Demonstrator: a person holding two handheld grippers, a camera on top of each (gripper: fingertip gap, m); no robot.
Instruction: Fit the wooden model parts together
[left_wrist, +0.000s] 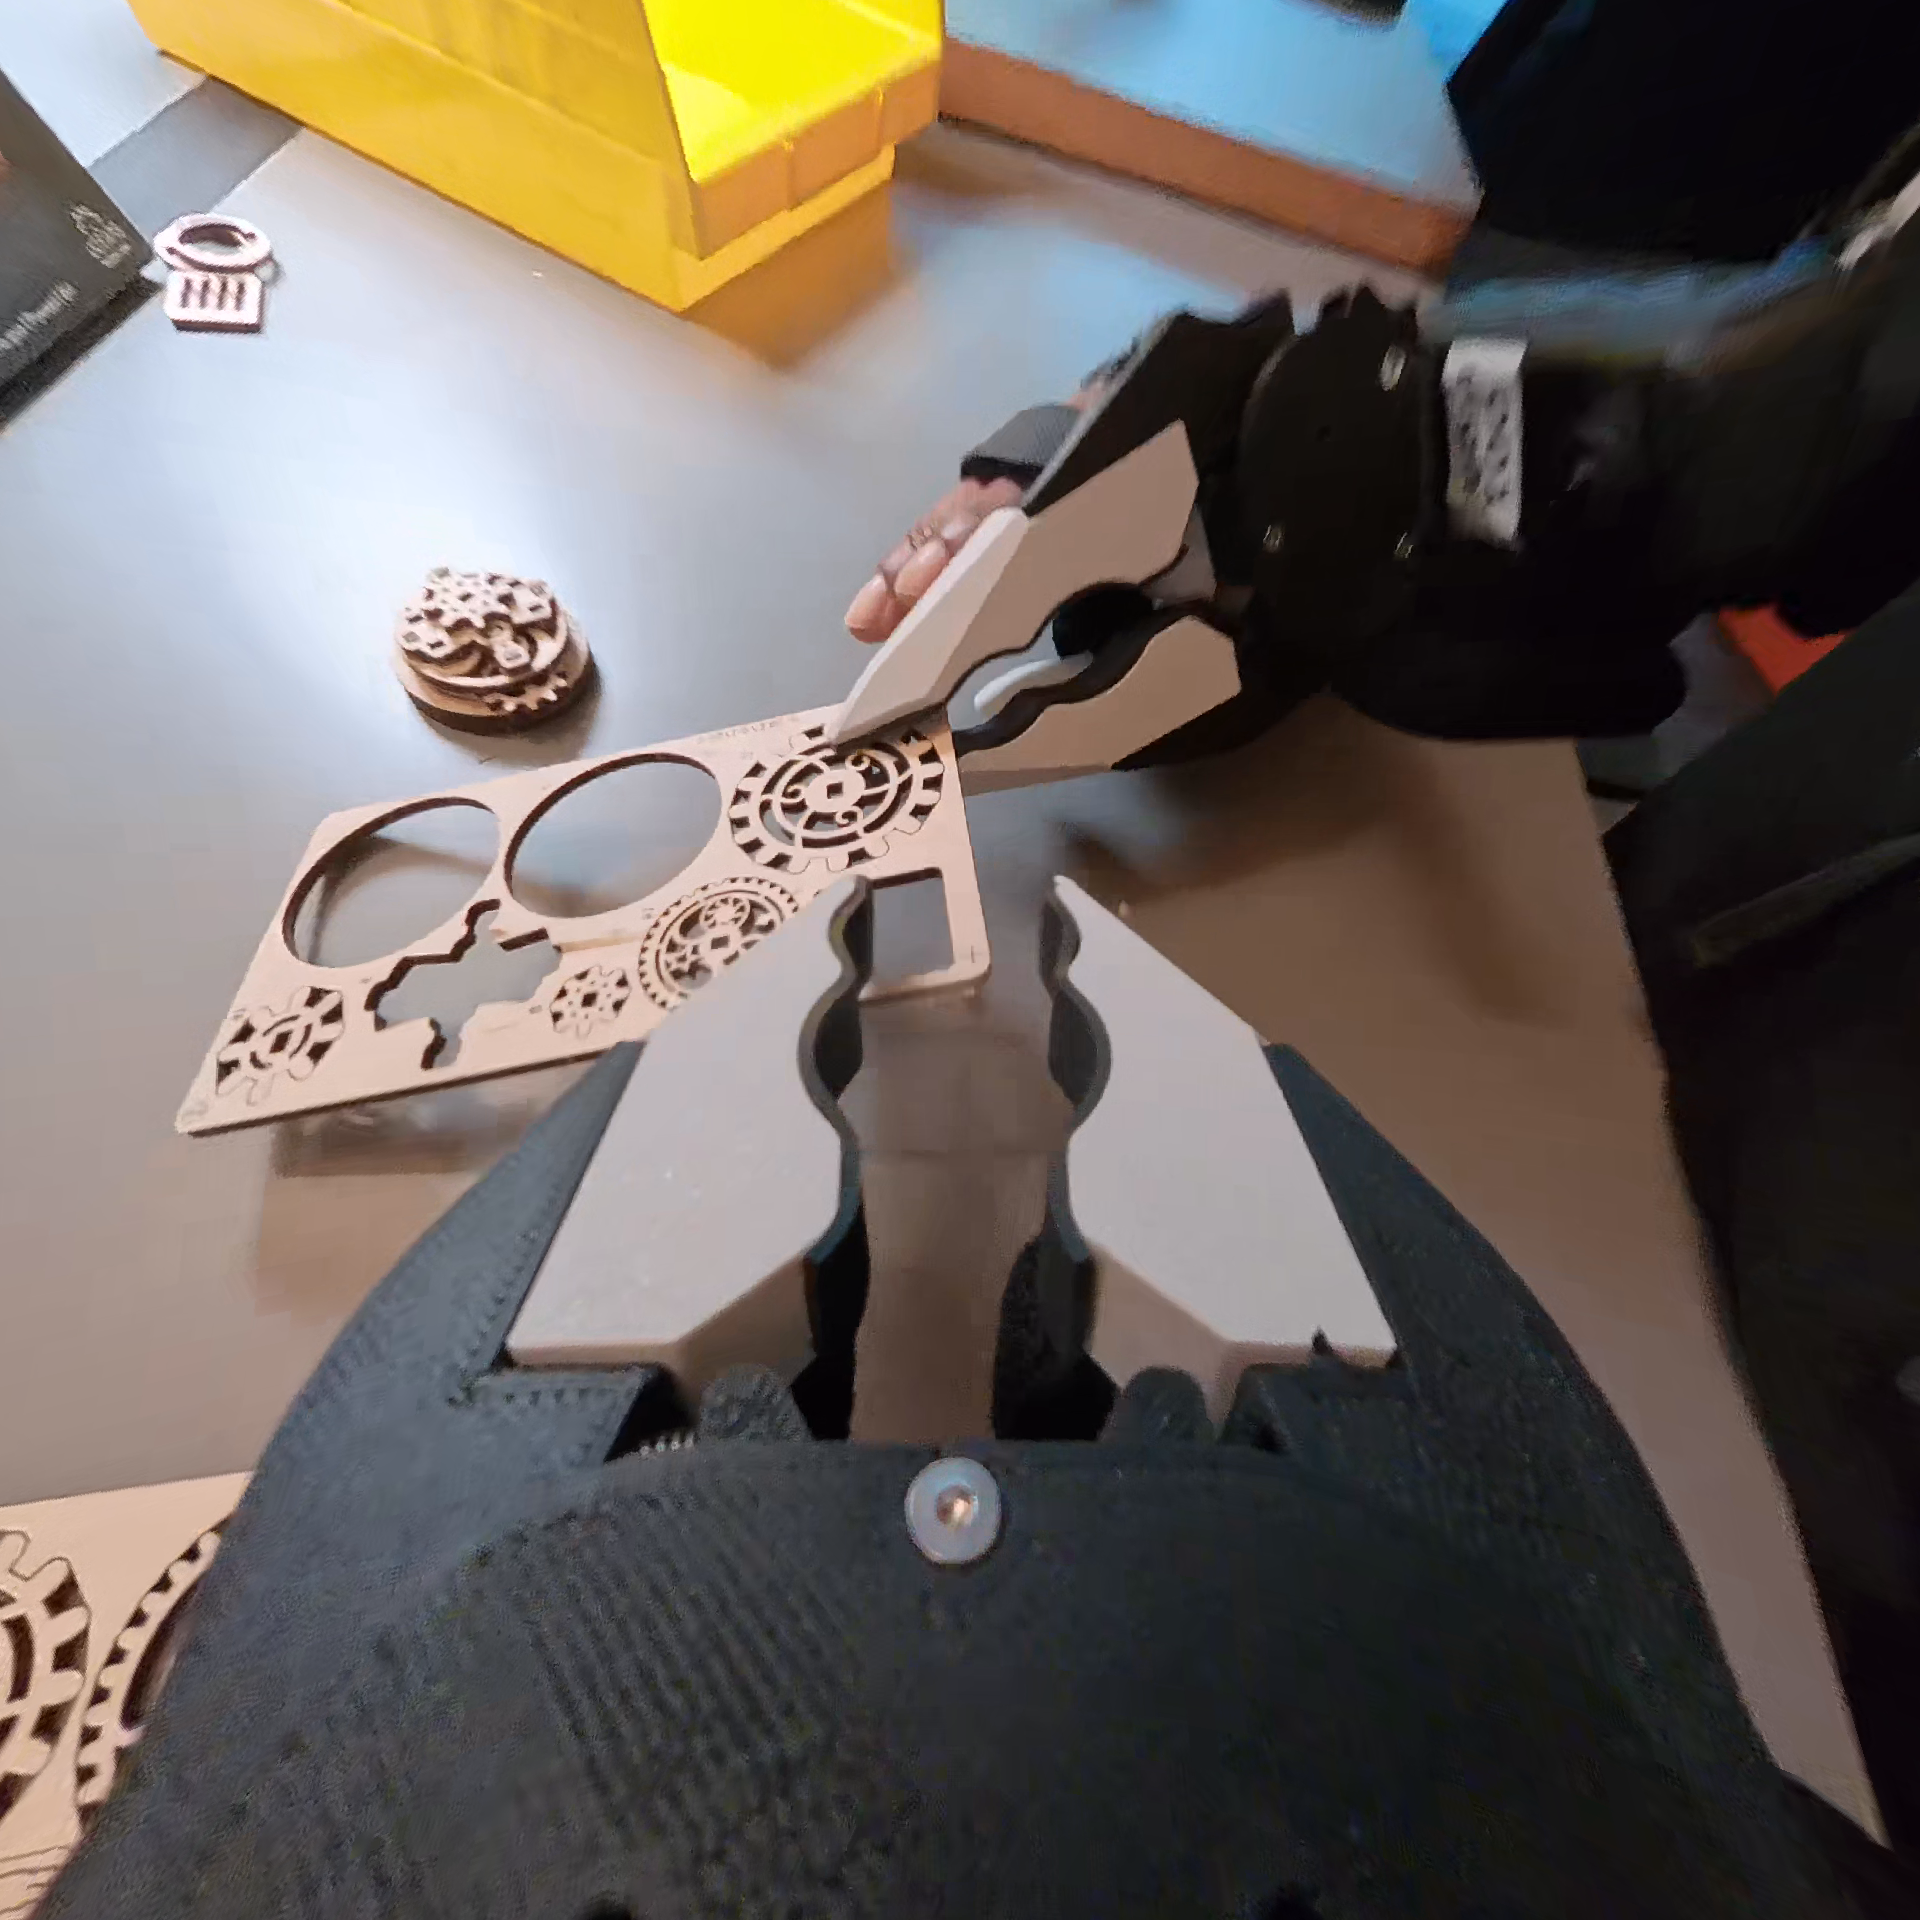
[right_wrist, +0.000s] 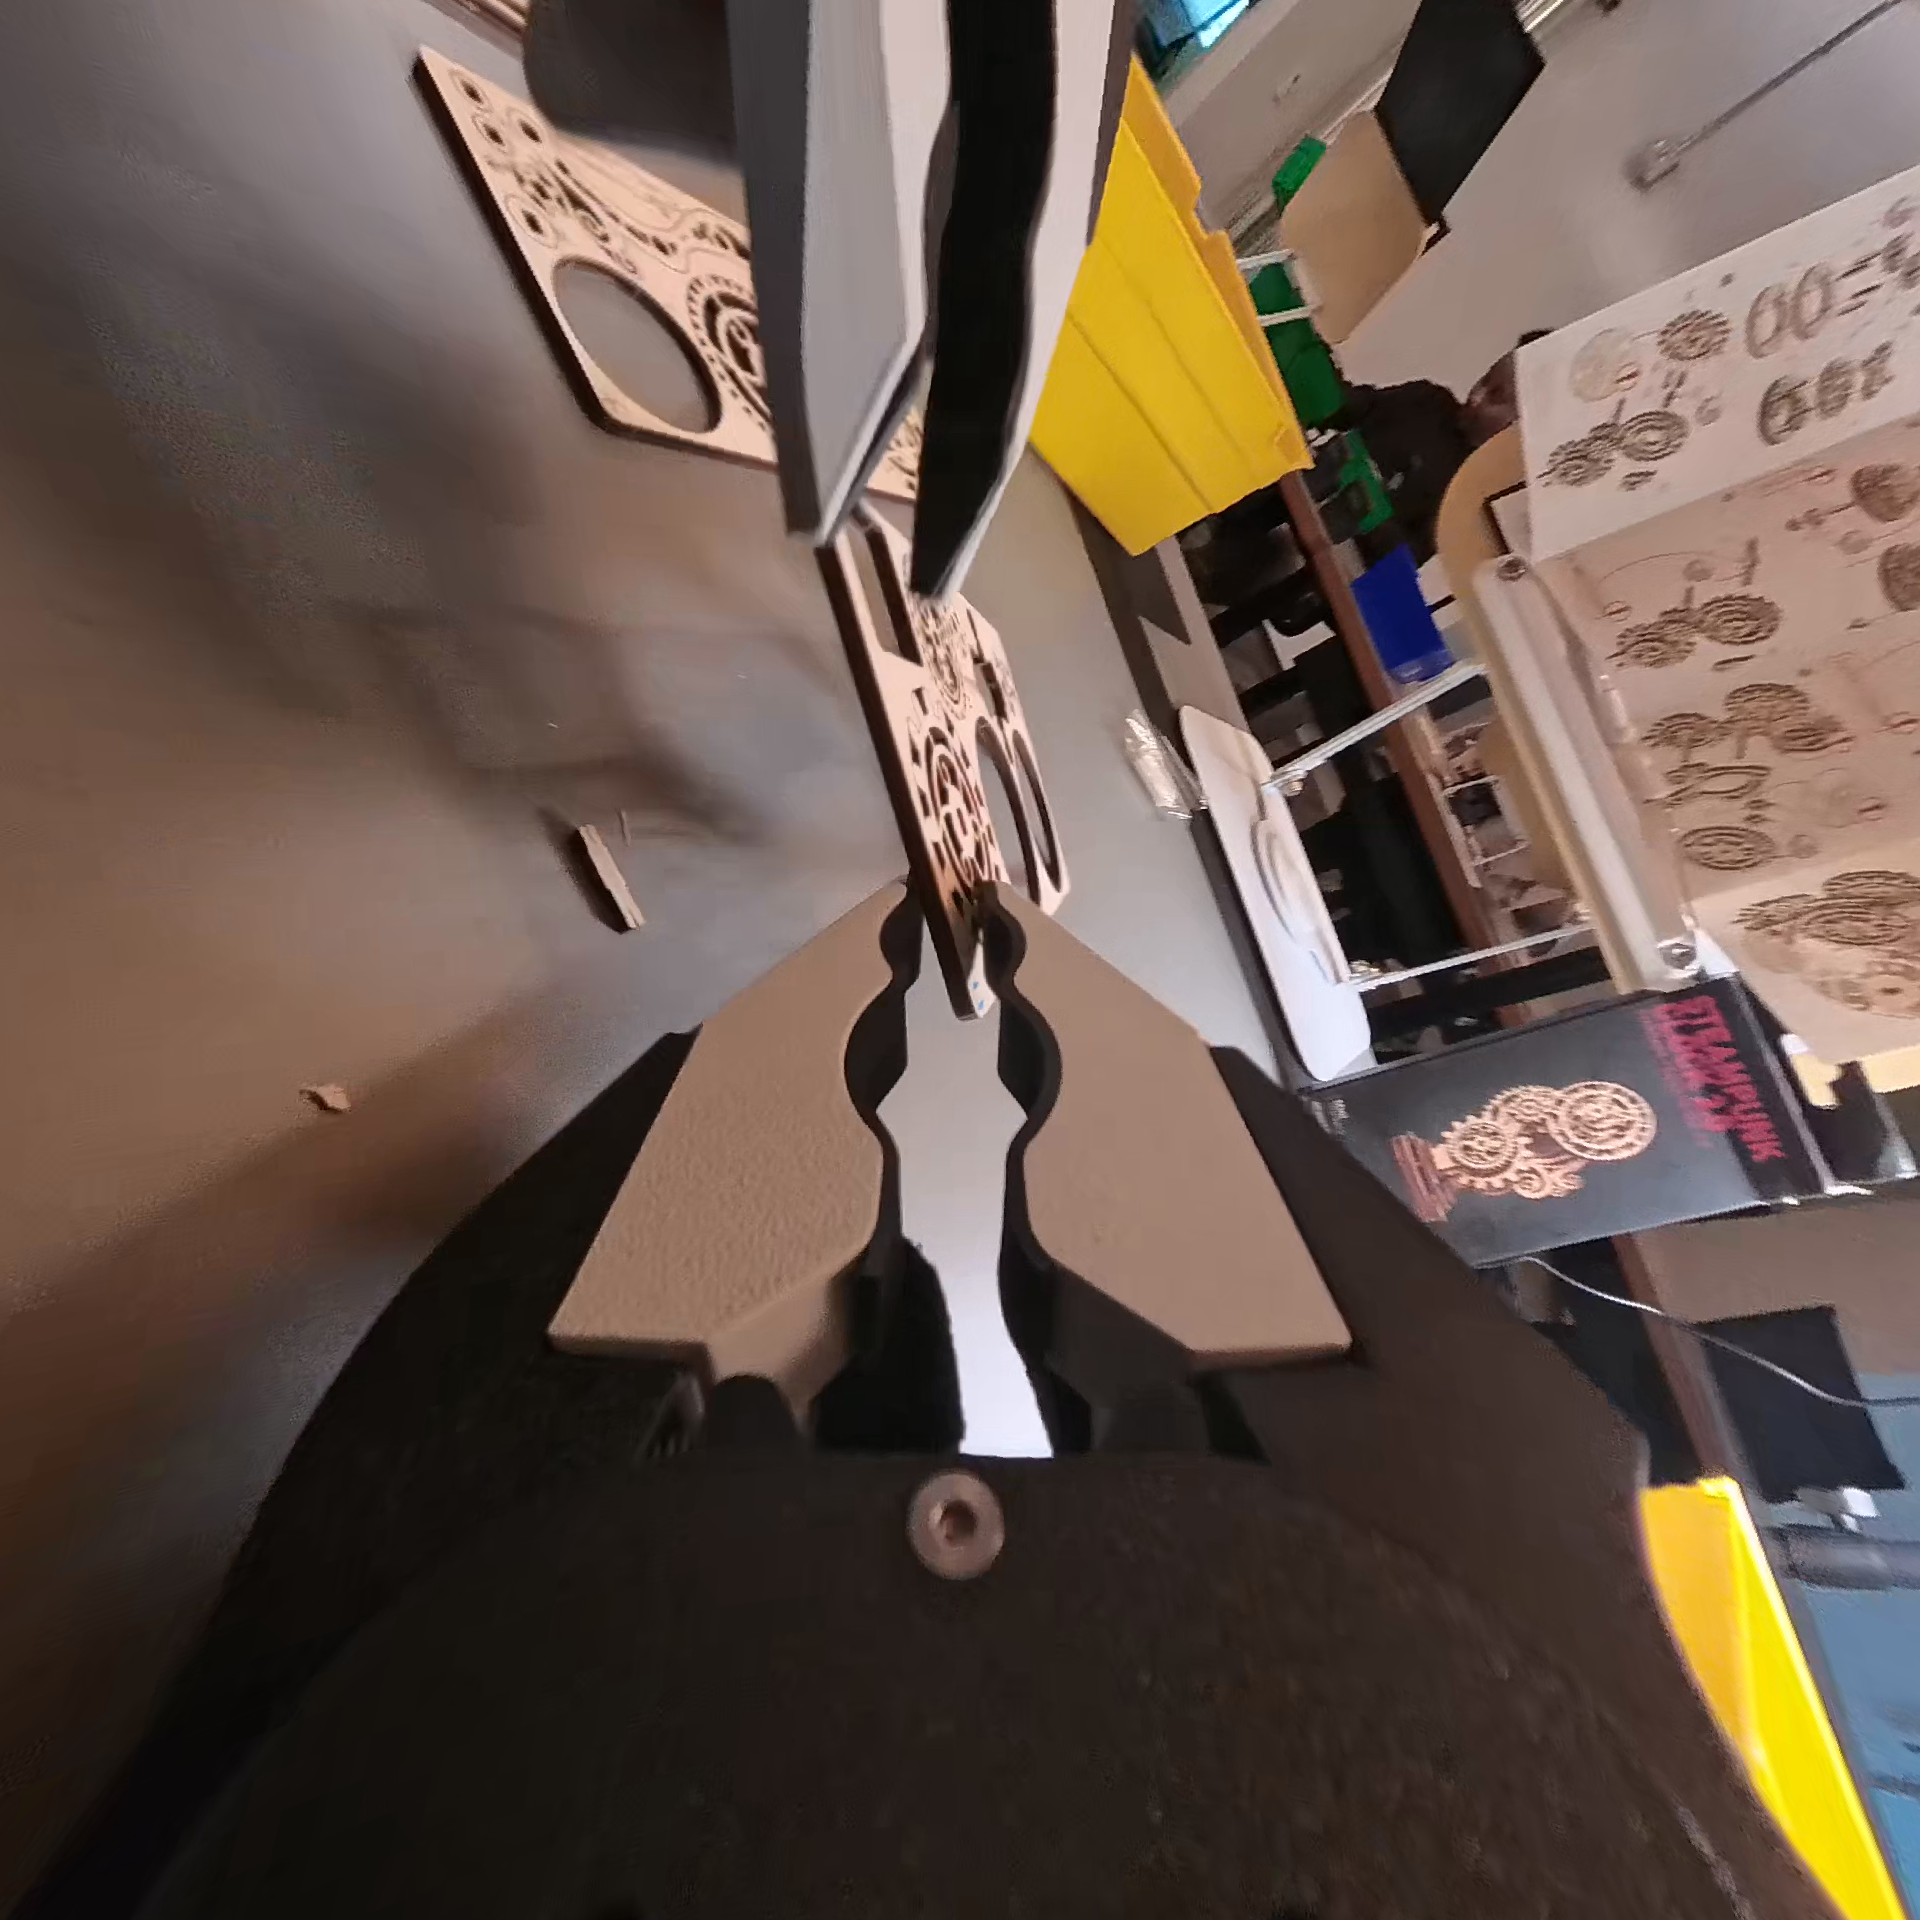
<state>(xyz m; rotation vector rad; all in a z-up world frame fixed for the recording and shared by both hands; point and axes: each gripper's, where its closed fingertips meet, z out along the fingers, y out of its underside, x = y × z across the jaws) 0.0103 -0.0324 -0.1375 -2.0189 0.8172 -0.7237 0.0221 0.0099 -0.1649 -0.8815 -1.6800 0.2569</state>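
A thin wooden sheet (left_wrist: 623, 914) with round cut-outs and laser-cut gears is held tilted above the grey table. My right gripper (left_wrist: 904, 738) comes in from the right and is shut on the sheet's far right corner. In the right wrist view the sheet (right_wrist: 935, 748) stands edge-on between the right gripper's (right_wrist: 956, 904) tips. My left gripper (left_wrist: 956, 894) is open, with the sheet's near right corner lying between its fingers. It shows in the right wrist view (right_wrist: 873, 556) straddling the sheet's far end. A round stack of assembled gears (left_wrist: 494, 660) lies on the table behind.
A yellow bin (left_wrist: 582, 135) stands at the back. A small wooden piece (left_wrist: 216, 275) and a black box (left_wrist: 52, 260) lie far left. A second gear sheet (left_wrist: 62, 1683) lies at the near left. Wooden scraps (right_wrist: 608, 878) and an instruction sheet (right_wrist: 1766, 623) show in the right wrist view. Tip to tip, the grippers are about 6 cm apart. From the right gripper's tips to the small wooden piece (left_wrist: 216, 275) is close to 30 cm.
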